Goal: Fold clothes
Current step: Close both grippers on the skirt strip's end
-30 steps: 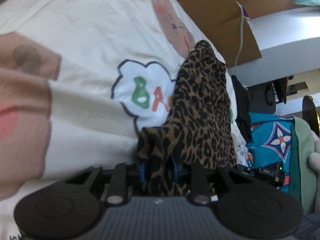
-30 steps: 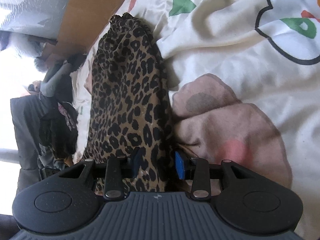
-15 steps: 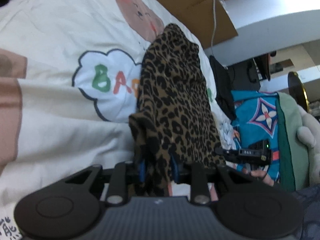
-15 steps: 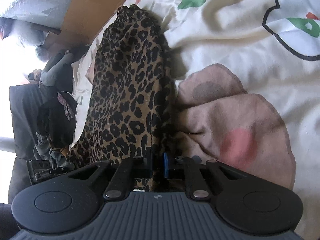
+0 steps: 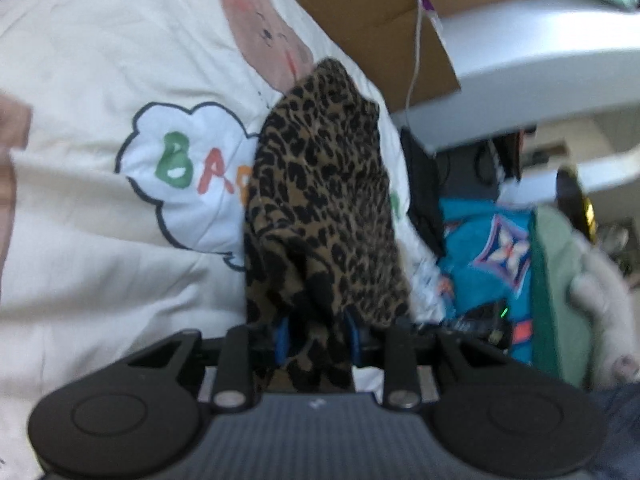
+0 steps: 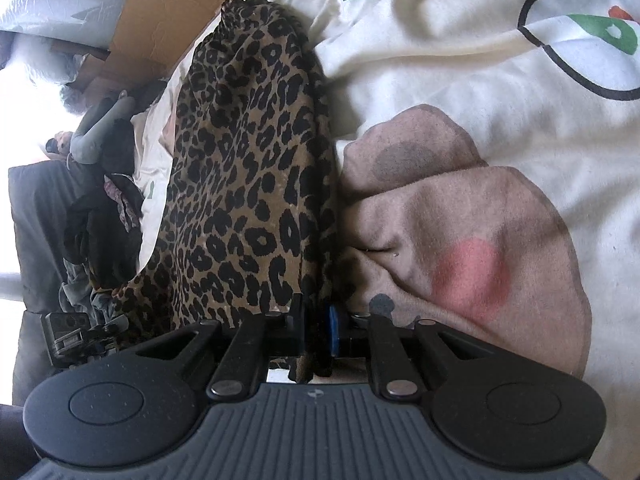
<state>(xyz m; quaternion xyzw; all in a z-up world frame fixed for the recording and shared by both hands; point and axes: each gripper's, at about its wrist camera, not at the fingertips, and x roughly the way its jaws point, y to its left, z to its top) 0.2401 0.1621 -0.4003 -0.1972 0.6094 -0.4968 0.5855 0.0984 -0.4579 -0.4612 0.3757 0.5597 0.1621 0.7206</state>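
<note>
Leopard-print garment (image 6: 248, 176) lies in a long bunched strip on the cream cartoon-print bedspread (image 6: 460, 80). My right gripper (image 6: 316, 326), jaws just closed, is clenched on its near edge. My left gripper (image 5: 318, 338), jaws just easing wider, has a thick fold between its blue pads, pressing it. Cardboard (image 5: 372, 20) lies beyond.

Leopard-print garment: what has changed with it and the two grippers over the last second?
The right gripper has closed: its jaws stood open around the edge of the leopard-print garment a second ago and now pinch it. The left gripper kept its hold on a bunched fold, though its jaws have just opened slightly, and its view has shifted a little. The garment still lies stretched along the cream printed bedcover.
</note>
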